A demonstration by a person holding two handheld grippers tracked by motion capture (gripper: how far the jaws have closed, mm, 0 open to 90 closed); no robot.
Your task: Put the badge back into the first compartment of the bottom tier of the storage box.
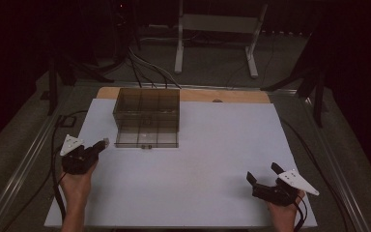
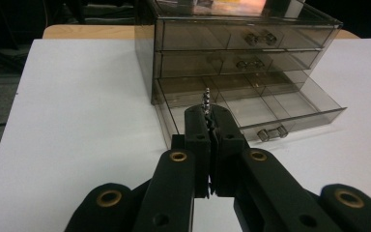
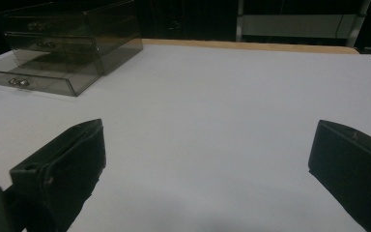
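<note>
A smoky clear three-drawer box [image 1: 147, 116] stands at the back left of the white board [image 1: 212, 159]. Its bottom drawer [image 2: 270, 113] is pulled out, and the compartments I can see into look bare. The upper two drawers are pushed in. My left gripper [image 1: 101, 143] sits just left of the open drawer's front. It is shut on a small silvery twisted piece [image 2: 206, 98] that sticks up from the gripper [image 2: 207, 112]. My right gripper [image 1: 263, 172] rests near the front right corner, open with nothing between its jaws. In the right gripper view the gripper [image 3: 207, 128] faces the box [image 3: 63, 43] far off.
A wooden strip [image 1: 232, 95] runs along the board's far edge. Black cables [image 1: 55, 145] trail off the left side, and another cable runs down the right. A white stand [image 1: 217, 29] is on the floor beyond the table. Bare board lies between the two grippers.
</note>
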